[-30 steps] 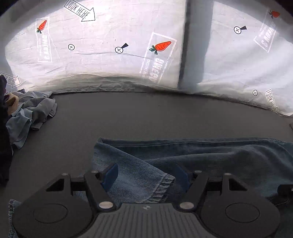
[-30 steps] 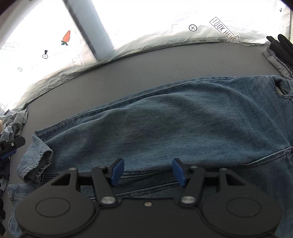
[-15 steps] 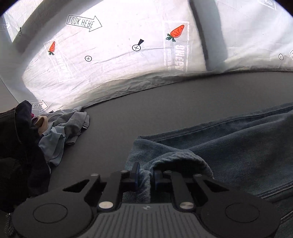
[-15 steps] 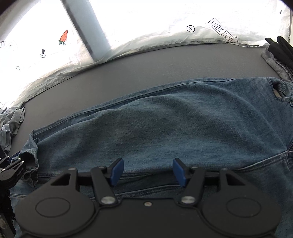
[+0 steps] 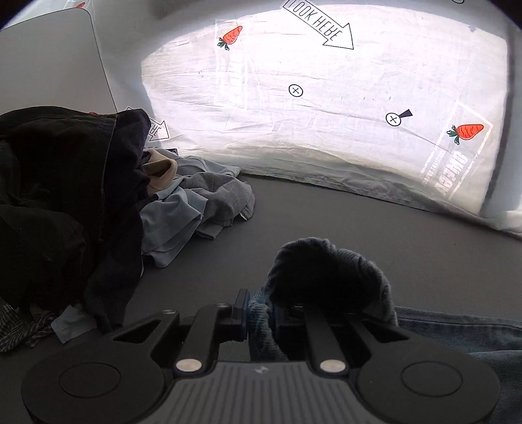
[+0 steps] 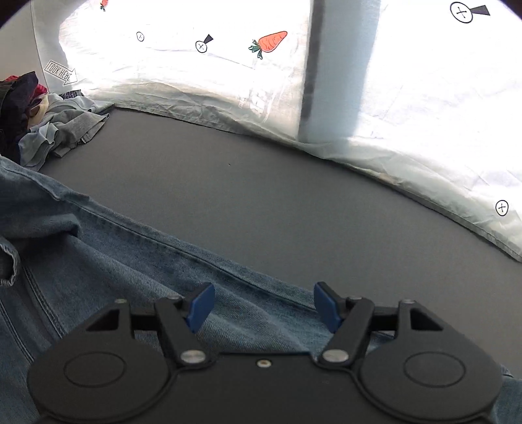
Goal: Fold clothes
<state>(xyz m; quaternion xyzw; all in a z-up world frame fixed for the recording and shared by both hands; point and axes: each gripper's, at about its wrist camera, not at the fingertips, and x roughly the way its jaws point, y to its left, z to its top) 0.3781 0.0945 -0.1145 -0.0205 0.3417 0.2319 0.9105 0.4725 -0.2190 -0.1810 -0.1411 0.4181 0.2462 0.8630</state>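
The white sheet [image 5: 326, 107] reads "LOOK HERE" inside an arrow [image 5: 318, 27] at top centre. A second such arrow [image 6: 61, 72] sits upper left in the right wrist view.

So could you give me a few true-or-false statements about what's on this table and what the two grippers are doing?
1. The left gripper has its fingers pinched on the jeans. True.
2. The right gripper grips denim too. False: its fingers stand apart above the jeans, pinching nothing.
3. A pile of clothes lies left of the jeans. True.
4. The tabletop is bright white. False: it is dark grey; only the backdrop sheet is white.
5. The sheet carries carrot pictures. True.
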